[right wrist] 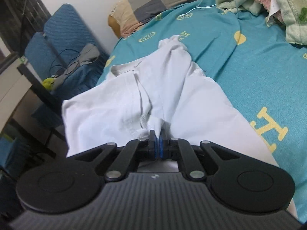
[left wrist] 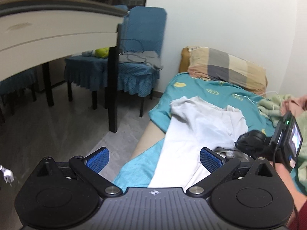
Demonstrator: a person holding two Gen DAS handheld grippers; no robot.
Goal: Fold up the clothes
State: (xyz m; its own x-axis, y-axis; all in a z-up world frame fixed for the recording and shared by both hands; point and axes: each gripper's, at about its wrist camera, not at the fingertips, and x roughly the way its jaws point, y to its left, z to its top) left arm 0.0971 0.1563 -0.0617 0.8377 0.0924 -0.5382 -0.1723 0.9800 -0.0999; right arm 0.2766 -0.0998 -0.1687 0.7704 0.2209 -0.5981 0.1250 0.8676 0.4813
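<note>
The left gripper (left wrist: 154, 160) is held wide and empty. The white garment (right wrist: 153, 88) (rumpled, no finished fold seen) is spread on the teal bed sheet (right wrist: 259, 72). A bunched edge is pinched by the right gripper (right wrist: 158, 143); most folding remains.

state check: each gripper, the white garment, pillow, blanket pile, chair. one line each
left gripper: open, nothing between its fingers
right gripper: shut on a pinch of the white garment
white garment: unfolded, rumpled, spread on the teal sheet
pillow: lying flat at the head of the bed
blanket pile: bunched up, not folded
chair: upright, grey cloth and cables on its seat
</note>
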